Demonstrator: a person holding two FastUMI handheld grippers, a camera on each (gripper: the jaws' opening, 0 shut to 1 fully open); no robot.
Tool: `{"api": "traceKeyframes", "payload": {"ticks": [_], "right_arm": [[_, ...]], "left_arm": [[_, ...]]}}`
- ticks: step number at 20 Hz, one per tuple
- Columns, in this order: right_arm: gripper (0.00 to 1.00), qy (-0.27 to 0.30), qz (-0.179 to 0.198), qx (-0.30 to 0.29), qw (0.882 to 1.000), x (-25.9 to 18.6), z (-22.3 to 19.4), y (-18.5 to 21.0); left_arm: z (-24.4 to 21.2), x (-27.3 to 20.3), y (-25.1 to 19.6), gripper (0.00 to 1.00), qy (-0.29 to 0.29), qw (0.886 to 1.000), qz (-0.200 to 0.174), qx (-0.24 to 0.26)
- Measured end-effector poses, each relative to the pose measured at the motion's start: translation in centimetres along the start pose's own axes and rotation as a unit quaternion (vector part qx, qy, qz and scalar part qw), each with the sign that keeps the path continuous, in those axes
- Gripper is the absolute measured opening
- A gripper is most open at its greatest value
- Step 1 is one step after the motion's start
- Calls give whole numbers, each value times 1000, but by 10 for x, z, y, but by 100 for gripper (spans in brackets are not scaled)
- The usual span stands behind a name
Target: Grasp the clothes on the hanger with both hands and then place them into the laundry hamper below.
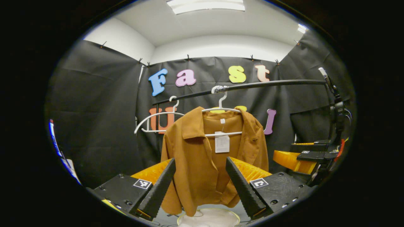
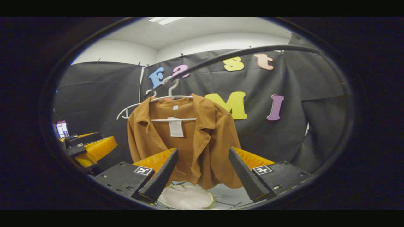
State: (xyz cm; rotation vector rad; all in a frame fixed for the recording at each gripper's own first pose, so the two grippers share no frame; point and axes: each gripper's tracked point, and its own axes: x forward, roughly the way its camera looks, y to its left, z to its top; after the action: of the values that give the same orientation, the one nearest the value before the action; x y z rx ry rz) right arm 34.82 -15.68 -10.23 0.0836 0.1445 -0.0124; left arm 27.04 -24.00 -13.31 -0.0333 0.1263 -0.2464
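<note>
- Left gripper (image 1: pixel 199 186) and right gripper (image 2: pixel 202 176): jaws spread, holding nothing, short of the garment.
- White laundry hamper (image 1: pixel 208 218) sits below.
- Brown jacket (image 1: pixel 202 157) hangs on white hanger (image 1: pixel 221 108), on the black rail (image 1: pixel 268 84).
- Advice: each gripper takes one shoulder, lifts it off the hanger together.

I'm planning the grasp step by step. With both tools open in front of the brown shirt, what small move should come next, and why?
Probably bring both tools forward to the brown shirt. The left tool and the right tool are open and apart from the cloth, which hangs on the white hanger from the black rail. The hamper sits below, so grasping comes first.
</note>
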Motion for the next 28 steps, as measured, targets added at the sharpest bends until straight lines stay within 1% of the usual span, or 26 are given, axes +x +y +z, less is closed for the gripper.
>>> {"api": "traceKeyframes", "payload": {"ticks": [2,3,5,6,9,10,11,13,16,17,19,20,21,22,23,24,25,26,27,28], "right_arm": [[99,10,8,13,1000,37,-1,-2],[99,11,12,17,1000,54,1,-3],[100,14,19,17,1000,84,4,-2],[98,15,20,16,1000,96,5,-3],[97,18,22,18,999,129,10,-4],[95,15,18,17,1000,137,13,-7],[95,18,20,17,999,143,11,-6],[95,19,19,17,999,153,10,-7],[81,23,27,20,999,164,8,-5],[79,22,31,21,999,164,10,-5],[69,20,56,20,998,169,12,0],[62,22,64,20,997,172,11,1],[57,22,71,21,997,174,14,-2],[48,21,71,24,997,177,17,-6],[40,21,71,32,997,179,19,-11],[24,22,72,41,996,181,21,-14],[16,28,85,48,995,181,19,-11],[10,35,101,53,993,180,19,-9],[9,39,118,59,991,178,19,-6],[8,41,136,65,988,177,20,-5]], "left_arm": [[-4,35,-2,98,-6,1000,6,12],[-7,53,1,100,-5,1000,14,17],[-17,81,3,96,4,999,27,23],[-21,94,5,98,8,999,34,22],[-30,122,11,96,17,999,48,0],[-32,129,11,98,19,999,51,-1],[-34,137,13,96,21,998,54,2],[-34,149,16,98,19,998,62,16],[-40,159,21,99,24,997,73,18],[-39,161,22,96,22,997,74,16],[-37,162,26,98,19,997,77,11],[-37,162,29,84,18,997,77,9],[-40,162,28,71,24,997,72,3],[-42,162,28,57,32,997,69,-3],[-44,163,28,49,39,997,62,-11],[-46,167,26,42,47,997,52,-19],[-47,165,28,34,51,997,53,-22],[-48,167,30,26,53,997,50,-23],[-49,166,33,19,57,996,58,-20],[-49,166,32,0,57,997,52,-23]]}}
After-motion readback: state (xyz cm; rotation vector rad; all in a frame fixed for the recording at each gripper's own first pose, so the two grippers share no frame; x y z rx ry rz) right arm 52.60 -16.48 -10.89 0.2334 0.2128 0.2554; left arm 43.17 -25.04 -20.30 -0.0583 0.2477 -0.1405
